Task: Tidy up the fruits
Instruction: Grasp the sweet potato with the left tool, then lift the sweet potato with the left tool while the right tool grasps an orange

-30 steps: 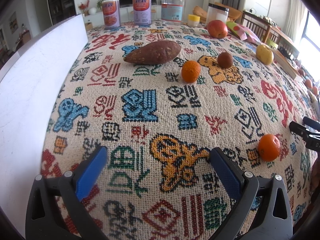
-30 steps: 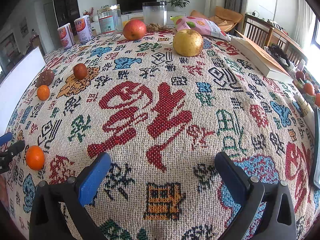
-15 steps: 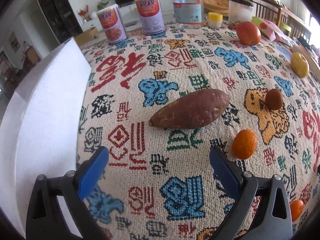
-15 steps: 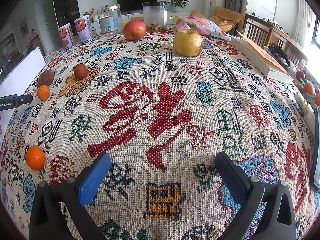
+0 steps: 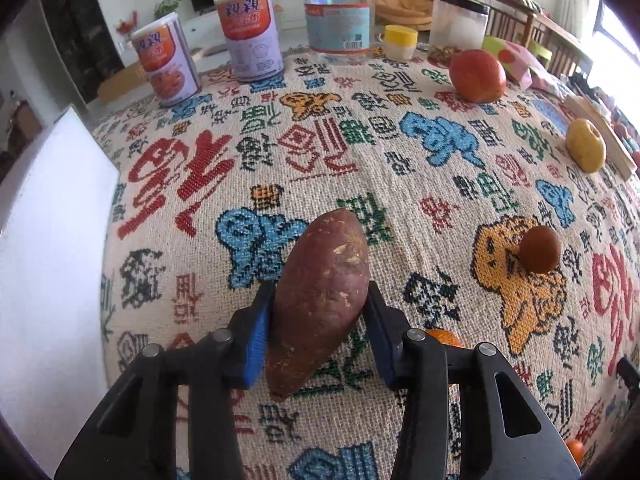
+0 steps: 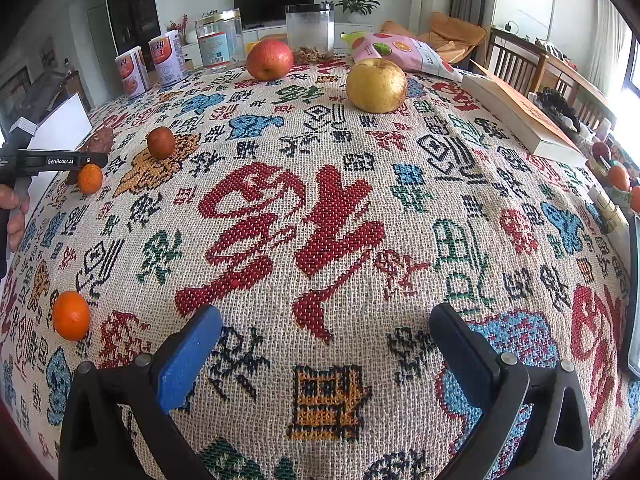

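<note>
**Left jaws close on the yam**

Since half a second ago, my left gripper (image 5: 320,328) has swung in and closed: its blue pads now press both flanks of the yam (image 5: 322,300), which lay crosswise ahead of me then and now points lengthwise away from me, tip toward the cans (image 5: 208,52). Whether the yam is off the cloth (image 5: 360,168) I cannot tell. An orange (image 5: 442,337) peeks out just behind my right-hand finger, and a brown fruit (image 5: 539,249) sits farther right. Beyond, a red apple (image 5: 477,76) and a yellow apple (image 5: 586,145) rest near the tabletop's far edge.

My right gripper (image 6: 326,344) hovers over the cloth with jaws wide apart, holding nothing. A second orange (image 6: 71,315) lies to its left, well apart from the first.
</note>
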{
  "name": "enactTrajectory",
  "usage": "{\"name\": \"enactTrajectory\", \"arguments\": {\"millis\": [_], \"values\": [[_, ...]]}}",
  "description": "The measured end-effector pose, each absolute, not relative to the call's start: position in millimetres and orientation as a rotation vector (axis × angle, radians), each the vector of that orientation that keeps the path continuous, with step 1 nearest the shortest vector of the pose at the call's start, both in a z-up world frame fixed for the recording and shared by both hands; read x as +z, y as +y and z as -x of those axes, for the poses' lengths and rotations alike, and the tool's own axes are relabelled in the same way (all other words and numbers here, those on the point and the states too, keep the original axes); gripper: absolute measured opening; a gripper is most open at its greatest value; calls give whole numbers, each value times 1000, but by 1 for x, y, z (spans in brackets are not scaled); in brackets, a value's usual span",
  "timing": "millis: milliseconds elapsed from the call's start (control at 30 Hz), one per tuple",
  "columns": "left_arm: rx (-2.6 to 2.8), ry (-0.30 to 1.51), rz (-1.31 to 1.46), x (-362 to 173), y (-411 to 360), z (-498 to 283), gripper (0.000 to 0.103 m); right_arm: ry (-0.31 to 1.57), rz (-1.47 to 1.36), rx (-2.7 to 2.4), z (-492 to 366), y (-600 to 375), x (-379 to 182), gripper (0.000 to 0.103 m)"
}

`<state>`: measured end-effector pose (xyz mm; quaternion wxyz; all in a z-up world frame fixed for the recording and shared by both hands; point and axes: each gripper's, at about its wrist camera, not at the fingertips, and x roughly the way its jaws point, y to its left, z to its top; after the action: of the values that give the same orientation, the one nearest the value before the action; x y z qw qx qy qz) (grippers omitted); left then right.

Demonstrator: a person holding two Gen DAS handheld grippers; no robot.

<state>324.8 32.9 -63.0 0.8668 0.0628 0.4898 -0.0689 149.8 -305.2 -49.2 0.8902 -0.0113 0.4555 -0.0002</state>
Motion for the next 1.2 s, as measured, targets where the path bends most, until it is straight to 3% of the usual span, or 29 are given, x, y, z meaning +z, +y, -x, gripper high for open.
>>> {"name": "enactTrajectory", "arguments": {"millis": [367, 667, 733, 967, 1200], "values": [[-7, 1074, 133, -57, 84, -219, 43, 946, 23, -1, -150, -305, -49, 103], [-61, 1058, 120, -59, 53, -134, 47, 946, 23, 0, -150, -305, -49, 103], [-68, 1062, 109, -62, 49, -134, 62, 946, 23, 0, -150, -305, -49, 103], [-51, 1030, 47, -66, 47, -137, 71, 946, 23, 0, -149, -305, -49, 103], [-16, 989, -3, -75, 49, -134, 94, 946, 24, 0, -149, -305, -49, 103]]}}
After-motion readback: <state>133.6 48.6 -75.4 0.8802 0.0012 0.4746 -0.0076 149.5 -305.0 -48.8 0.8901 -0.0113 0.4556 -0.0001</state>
